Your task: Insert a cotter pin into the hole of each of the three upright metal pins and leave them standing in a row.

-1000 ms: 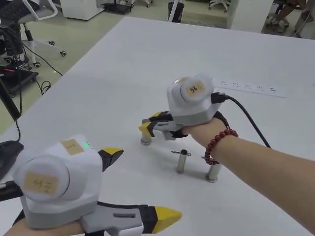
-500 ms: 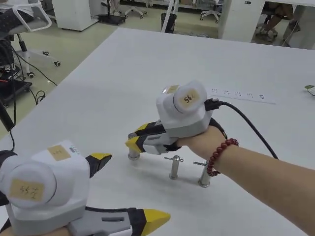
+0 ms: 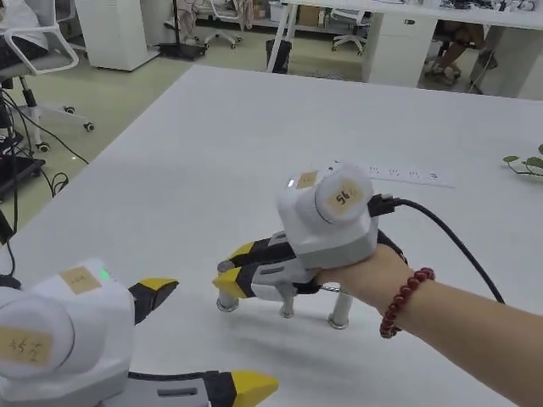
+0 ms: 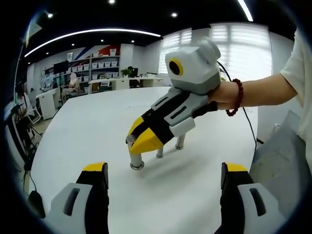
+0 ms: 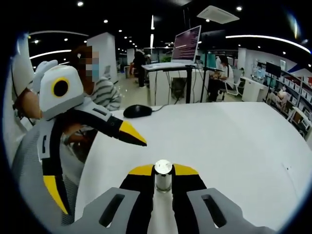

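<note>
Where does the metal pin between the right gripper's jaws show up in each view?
Head view: the pin stands lower centre, left of the other two pins.
Left gripper view: the pin is centre-left, under the yellow tips.
Right gripper view: the pin is bottom centre, its round top between the jaws.
Shared landmark: the right gripper, yellow tips closed on the pin.

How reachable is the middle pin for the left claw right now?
Probably not cleanly. The right claw is shut on the end pin nearest the open left claw, and its body hangs over the middle pin, which stands behind both.
</note>
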